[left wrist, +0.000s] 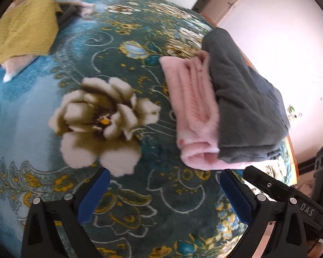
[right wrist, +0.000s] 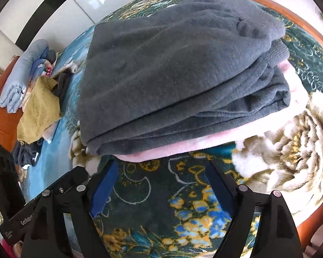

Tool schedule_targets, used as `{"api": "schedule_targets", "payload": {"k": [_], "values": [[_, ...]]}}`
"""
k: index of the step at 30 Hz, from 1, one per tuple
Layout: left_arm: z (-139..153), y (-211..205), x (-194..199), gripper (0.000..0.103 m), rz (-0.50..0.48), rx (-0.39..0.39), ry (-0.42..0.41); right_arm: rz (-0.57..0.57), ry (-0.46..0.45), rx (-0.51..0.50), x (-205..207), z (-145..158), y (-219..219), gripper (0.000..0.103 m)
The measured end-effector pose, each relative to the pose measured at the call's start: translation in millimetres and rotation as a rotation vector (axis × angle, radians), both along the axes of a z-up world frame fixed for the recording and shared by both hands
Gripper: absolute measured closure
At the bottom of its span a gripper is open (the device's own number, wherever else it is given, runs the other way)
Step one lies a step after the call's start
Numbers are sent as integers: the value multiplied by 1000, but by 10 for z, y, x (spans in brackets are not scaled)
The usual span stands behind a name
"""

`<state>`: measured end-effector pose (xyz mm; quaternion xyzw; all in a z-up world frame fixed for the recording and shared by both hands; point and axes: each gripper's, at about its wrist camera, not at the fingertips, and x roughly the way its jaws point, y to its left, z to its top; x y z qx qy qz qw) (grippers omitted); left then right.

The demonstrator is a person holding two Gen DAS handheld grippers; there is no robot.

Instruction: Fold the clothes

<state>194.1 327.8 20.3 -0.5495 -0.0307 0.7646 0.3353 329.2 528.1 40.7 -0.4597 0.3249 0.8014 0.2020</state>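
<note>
Both grippers hover low over the floral blanket [left wrist: 118, 43] with jaws spread wide and nothing between them, the left gripper [left wrist: 163, 193] beside the folded stack and the right gripper [right wrist: 161, 185] just before it. One folded grey fleece garment [right wrist: 178, 64] lies on one folded pink garment [left wrist: 191, 107], which it mostly hides in the right view. Farther off, an unfolded heap topped by a mustard knit [left wrist: 25, 25] is blurred and partly cut off.

We see a bed spread with a teal floral blanket [left wrist: 109, 49], its large cream flower [left wrist: 101, 124] near the middle. An orange wooden bed frame [right wrist: 275, 6] edges the blanket. Beyond it stand a pale wall [left wrist: 280, 43] and a beige door [left wrist: 228, 2]. Glossy white wardrobe panels [right wrist: 109, 2] with dark strips reflect bright daylight.
</note>
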Motion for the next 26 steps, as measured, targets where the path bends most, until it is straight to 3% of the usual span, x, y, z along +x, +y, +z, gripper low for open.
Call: {"api": "schedule_targets", "payload": {"k": [4, 8, 13, 17, 26], "values": [[-30, -72, -38, 0, 27, 6, 26, -13, 0, 65, -15, 59, -53, 8], [-14, -105, -22, 0, 24, -5, 112, -10, -24, 161, -74, 106, -105, 8], [11, -64, 35, 0, -46, -21, 198, 9, -55, 284, -131, 149, -221, 8], [-33, -41, 53, 0, -79, -47, 212, 52, -87, 353, -172, 139, -321, 8], [-77, -152, 0, 0, -48, -17, 182, 61, -123, 355, -188, 116, -370, 8]]}}
